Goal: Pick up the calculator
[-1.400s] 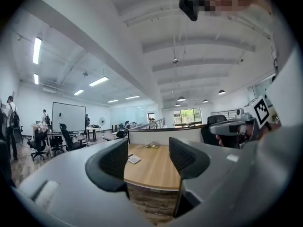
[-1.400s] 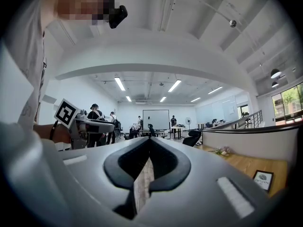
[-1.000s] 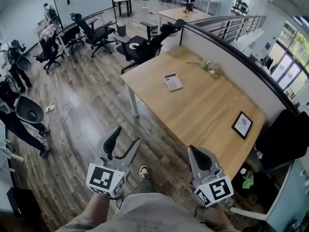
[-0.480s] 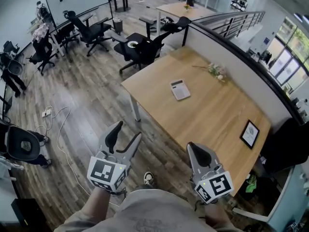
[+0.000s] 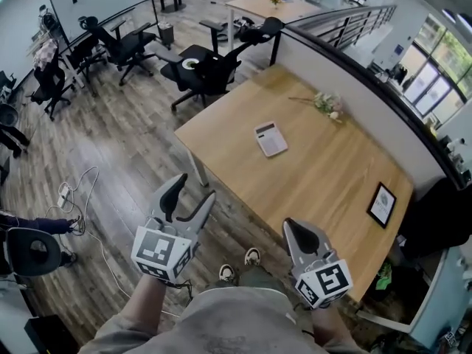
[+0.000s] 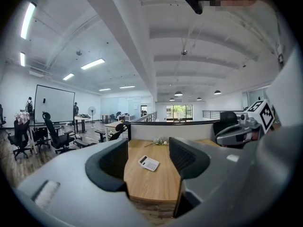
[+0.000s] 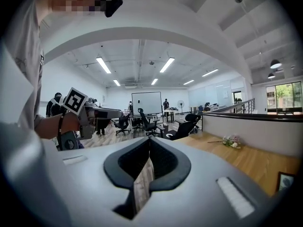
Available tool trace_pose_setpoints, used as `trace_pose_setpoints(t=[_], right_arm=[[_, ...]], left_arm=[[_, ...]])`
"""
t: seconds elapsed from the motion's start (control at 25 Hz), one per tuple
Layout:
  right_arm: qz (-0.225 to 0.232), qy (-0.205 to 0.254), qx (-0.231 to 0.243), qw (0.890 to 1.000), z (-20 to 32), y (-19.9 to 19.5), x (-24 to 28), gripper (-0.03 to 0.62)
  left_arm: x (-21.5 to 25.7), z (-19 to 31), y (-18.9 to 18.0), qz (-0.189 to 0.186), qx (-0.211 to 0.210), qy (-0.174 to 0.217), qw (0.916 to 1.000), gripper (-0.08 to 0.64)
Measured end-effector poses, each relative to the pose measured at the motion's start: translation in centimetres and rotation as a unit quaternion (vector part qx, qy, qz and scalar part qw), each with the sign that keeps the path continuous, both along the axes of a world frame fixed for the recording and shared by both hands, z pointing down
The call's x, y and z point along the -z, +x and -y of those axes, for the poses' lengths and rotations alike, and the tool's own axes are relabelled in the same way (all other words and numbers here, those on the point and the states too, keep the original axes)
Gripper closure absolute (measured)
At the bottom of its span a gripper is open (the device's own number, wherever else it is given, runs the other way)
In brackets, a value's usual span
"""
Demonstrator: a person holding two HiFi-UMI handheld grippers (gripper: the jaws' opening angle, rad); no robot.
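A white calculator (image 5: 271, 139) lies flat on the wooden table (image 5: 324, 175), toward its left half. It also shows between the jaws in the left gripper view as the calculator (image 6: 148, 162), still far off. My left gripper (image 5: 189, 200) hangs open over the floor, short of the table's near edge. My right gripper (image 5: 301, 232) is held at the table's near edge with its jaws shut and nothing between them. In the right gripper view the right gripper (image 7: 149, 161) shows its tips touching. Both grippers are well away from the calculator.
A sprig of flowers (image 5: 327, 105) lies at the table's far side by a partition wall (image 5: 354, 80). A framed card (image 5: 382, 204) rests near the right end. Black office chairs (image 5: 203, 68) stand beyond the left end; a cable (image 5: 85, 198) trails on the floor.
The view has shifted nearer the table, so the calculator and table sit closer and lower. Both grippers keep their pose; my feet now show below.
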State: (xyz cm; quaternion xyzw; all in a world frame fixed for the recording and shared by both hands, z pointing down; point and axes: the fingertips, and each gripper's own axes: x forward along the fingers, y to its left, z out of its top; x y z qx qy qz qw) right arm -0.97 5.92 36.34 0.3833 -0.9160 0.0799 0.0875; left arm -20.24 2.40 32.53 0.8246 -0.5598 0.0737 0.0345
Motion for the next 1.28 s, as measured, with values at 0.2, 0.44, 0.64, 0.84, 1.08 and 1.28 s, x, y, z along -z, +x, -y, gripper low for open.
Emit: trace_pose_setpoints(t=[0.2,0.44,0.64,0.84,1.08,1.28], right_arm=[[0.006,-0.023,-0.014,1.000,4.6,1.0,-2.1,0.581],[0.019,-0.070,-0.013,0.997,12.2,2.0,-4.8,0.581],[0.021,-0.086,-0.003,0.996,17.5,2.5,-5.9,0.581],[-0.009,-0.094,0.000,0.996,21.5,3.6,-8.0,0.581],[-0.029,-0.105,-0.002,0.994,25.2,4.6,-10.5,0.581],[-0.011,-0.125,-0.002,0.992,27.2,4.7,-12.2,0.581]], left_arm=[[-1.5,5.2,1.4,0.001,-0.017,-0.015,0.9997,0.288],[-3.1,12.4,3.0,0.011,-0.027,-0.036,0.9989,0.288],[-4.7,18.0,4.0,0.024,-0.027,-0.059,0.9976,0.288],[-7.4,22.7,6.2,0.021,-0.047,-0.101,0.9935,0.288],[-10.5,27.4,8.1,0.022,-0.069,-0.143,0.9871,0.288],[-13.5,30.2,8.7,0.021,-0.072,-0.173,0.9820,0.288]])
